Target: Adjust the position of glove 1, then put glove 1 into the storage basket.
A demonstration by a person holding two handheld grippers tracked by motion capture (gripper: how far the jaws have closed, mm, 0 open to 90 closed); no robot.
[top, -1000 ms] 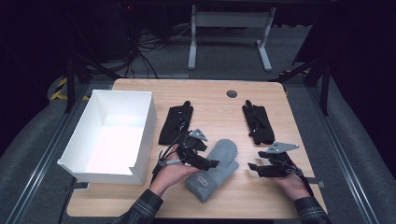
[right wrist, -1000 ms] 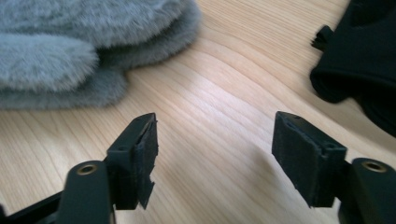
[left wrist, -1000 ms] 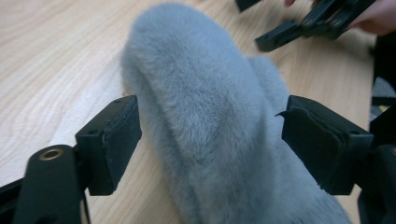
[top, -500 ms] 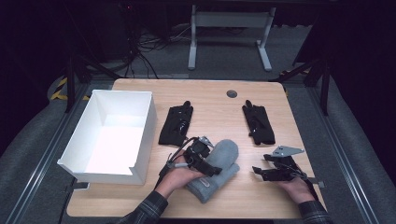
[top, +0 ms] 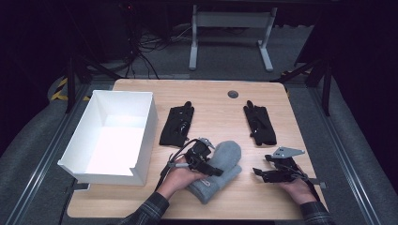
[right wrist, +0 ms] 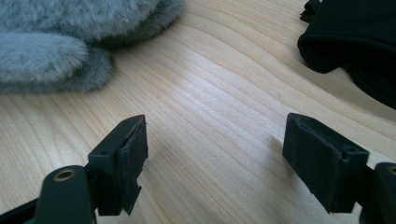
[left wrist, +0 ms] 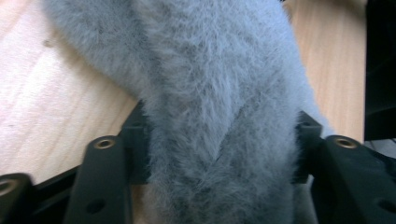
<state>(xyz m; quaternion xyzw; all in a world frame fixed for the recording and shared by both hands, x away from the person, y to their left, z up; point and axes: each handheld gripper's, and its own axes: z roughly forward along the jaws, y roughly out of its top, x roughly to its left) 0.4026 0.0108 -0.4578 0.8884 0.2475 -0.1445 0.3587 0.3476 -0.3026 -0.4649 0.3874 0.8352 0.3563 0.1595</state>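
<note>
grey fuzzy mitten, soft fleecy fabric, lies at the near edge of the light wooden table, roughly centre front, cuff end toward the person and rounded tip angled away and to the right. so its long axis runs diagonally from near-left to far-right.

left gripper is right on top of it, way nearer than the other one. in the left gripper view the mitten runs straight up between the two black jaws, so the jaws straddle it across its width, not along its length. they've just been closing in and now the pads are pressing into the fur on both sides, about half shut with the mitten bunched between them. looks like a proper pinch to me, so the next thing is probably a lift, maybe toward the white open-top cardboard box that sits to the left.

right gripper hovers low just beside the mitten on its right, not touching it. its jaws have been opening a bit and stand wide apart over bare wood with nothing in them; in the right gripper view the mitten is off ahead to the left.

farther back, two black fabric gloves lie flat, well apart: one behind the mitten near the box, the other beyond the right gripper.
</note>
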